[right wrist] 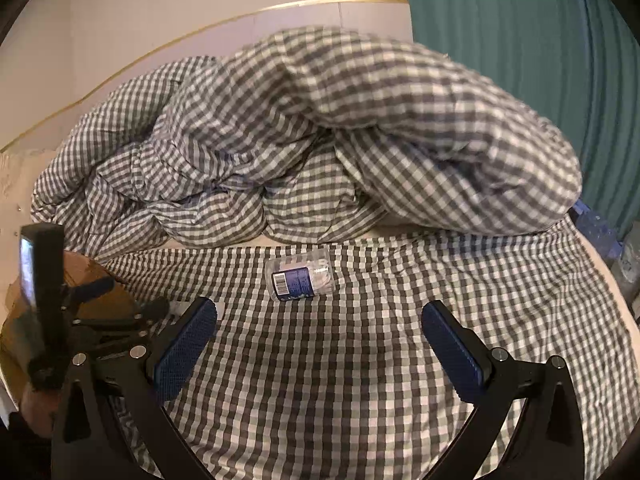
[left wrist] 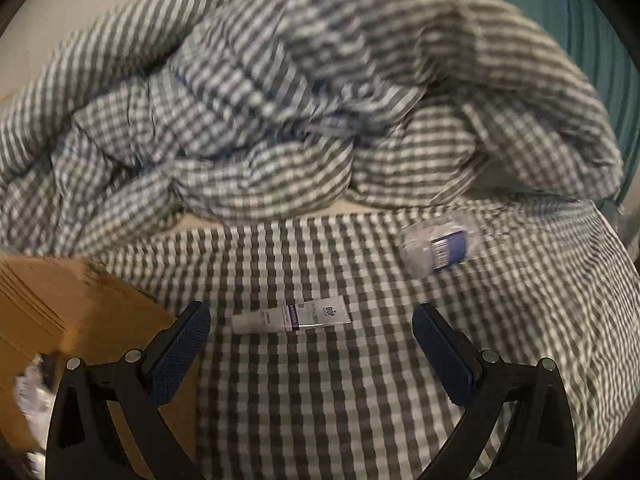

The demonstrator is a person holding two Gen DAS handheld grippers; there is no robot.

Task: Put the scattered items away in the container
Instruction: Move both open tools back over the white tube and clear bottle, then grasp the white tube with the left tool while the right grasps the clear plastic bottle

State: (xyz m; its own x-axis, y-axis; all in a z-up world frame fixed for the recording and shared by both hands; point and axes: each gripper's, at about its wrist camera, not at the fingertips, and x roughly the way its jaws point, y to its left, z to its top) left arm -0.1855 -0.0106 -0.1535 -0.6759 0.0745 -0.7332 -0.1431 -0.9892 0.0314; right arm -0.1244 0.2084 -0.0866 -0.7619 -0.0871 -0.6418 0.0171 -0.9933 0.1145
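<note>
A white tube with a purple band (left wrist: 291, 317) lies on the checked bedsheet, just ahead of my left gripper (left wrist: 311, 320), which is open and empty with the tube between its fingers' line. A clear plastic jar with a blue label (left wrist: 436, 249) lies on its side to the right; it also shows in the right wrist view (right wrist: 300, 275). My right gripper (right wrist: 319, 318) is open and empty, a little short of the jar. A brown cardboard box (left wrist: 60, 312) stands at the left with crumpled white items inside.
A bunched checked duvet (right wrist: 304, 136) fills the back of the bed. A green curtain (right wrist: 532, 60) hangs at the right. The left gripper's body (right wrist: 60, 304) is at the left of the right wrist view, over the box. The bed's edge curves at the far right.
</note>
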